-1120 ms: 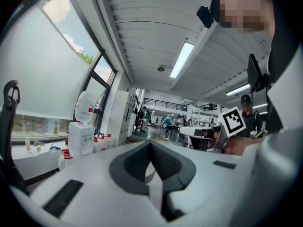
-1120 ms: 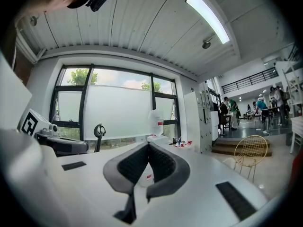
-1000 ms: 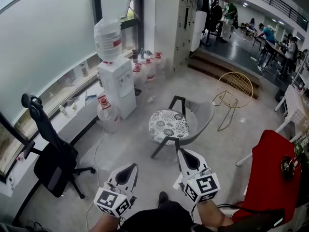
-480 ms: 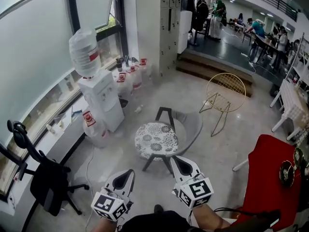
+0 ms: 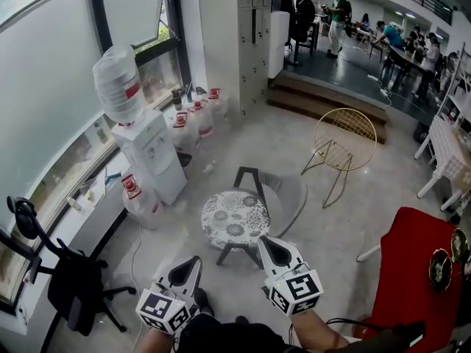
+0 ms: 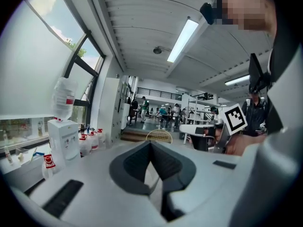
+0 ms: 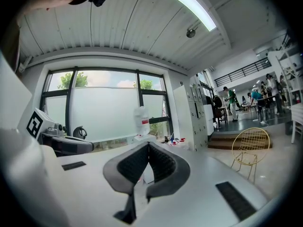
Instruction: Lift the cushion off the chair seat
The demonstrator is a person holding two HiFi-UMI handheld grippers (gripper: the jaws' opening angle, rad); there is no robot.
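Item: round cushion with grey-and-white floral print, lying flat on the seat of a grey shell chair with dark legs, mid-floor.

Left white gripper: jaws closed together, nothing between them; on the near side of the chair, clear of the cushion.

Right white gripper: jaws closed, empty; likewise short of the cushion.

Nearby: white water dispenser with upturned bottle; gold wire chair.

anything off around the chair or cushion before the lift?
Nothing stands out. The patterned cushion lies flat on the seat of the grey chair, which stands upright. The left gripper and right gripper are both shut and empty, short of it.
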